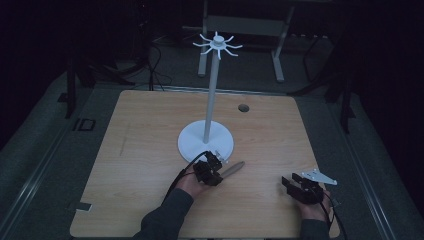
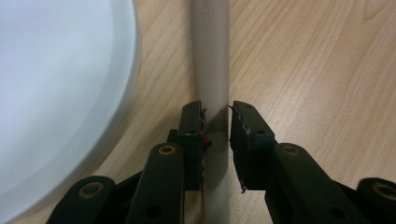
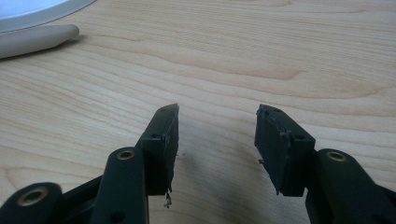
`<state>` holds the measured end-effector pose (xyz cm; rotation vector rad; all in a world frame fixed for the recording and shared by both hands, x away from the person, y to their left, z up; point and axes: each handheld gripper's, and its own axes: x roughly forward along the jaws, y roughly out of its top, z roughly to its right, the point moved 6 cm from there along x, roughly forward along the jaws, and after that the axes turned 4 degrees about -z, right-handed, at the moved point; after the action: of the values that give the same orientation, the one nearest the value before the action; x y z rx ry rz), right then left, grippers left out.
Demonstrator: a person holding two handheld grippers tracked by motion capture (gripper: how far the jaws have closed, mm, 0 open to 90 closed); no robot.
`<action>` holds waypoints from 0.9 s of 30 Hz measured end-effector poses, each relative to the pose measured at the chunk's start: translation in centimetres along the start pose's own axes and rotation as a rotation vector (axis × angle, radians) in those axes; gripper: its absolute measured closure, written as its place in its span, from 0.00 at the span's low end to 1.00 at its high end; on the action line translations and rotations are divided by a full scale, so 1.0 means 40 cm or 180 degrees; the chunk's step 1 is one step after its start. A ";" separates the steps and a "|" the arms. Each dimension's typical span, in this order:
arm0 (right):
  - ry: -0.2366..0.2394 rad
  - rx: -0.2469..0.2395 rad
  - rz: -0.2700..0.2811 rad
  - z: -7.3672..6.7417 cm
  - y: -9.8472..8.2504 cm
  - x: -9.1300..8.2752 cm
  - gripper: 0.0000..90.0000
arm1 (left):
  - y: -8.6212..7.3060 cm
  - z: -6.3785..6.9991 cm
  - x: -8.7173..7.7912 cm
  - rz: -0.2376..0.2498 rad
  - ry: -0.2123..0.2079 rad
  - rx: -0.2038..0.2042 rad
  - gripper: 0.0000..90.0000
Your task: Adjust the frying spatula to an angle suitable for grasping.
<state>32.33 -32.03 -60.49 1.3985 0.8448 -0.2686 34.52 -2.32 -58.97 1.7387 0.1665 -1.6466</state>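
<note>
Fingers [image 2: 191, 135] of my left gripper [image 2: 216, 109] stand on both sides of the grey handle [image 2: 211, 56], which lies flat on the wooden table [image 2: 317, 60]; whether the pads already press on it, I cannot tell. My right gripper [image 3: 217, 109] rests low over bare wood with its jaws apart, holding nothing. Farther away, just beside the handle, is the white round base [image 1: 192, 142] of the stand, whose pole [image 1: 212, 90] carries hooks on top.
</note>
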 end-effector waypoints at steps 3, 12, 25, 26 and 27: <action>-0.0004 0.0006 0.0001 0.000 0.000 0.000 0.55 | -0.003 0.000 0.008 -0.0027 -0.0010 -0.0016 0.82; -0.0010 0.0017 0.0008 0.002 0.000 -0.002 0.55 | -0.013 0.001 -0.007 0.0040 0.0055 0.0000 0.84; -0.0028 0.0017 -0.0001 0.003 -0.001 -0.002 0.55 | -0.109 -0.091 -0.075 0.0063 0.0476 -0.0381 0.84; -0.0029 0.0015 -0.0001 0.003 -0.001 -0.002 0.55 | -0.115 -0.098 -0.077 0.0058 0.0471 -0.0411 0.84; -0.0033 0.0014 -0.0003 0.003 -0.001 -0.002 0.55 | -0.117 -0.100 -0.077 0.0048 0.0467 -0.0421 0.84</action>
<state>32.30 -32.17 -60.48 1.3995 0.8369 -0.2784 34.68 4.55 -58.41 1.7546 0.3231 -1.4633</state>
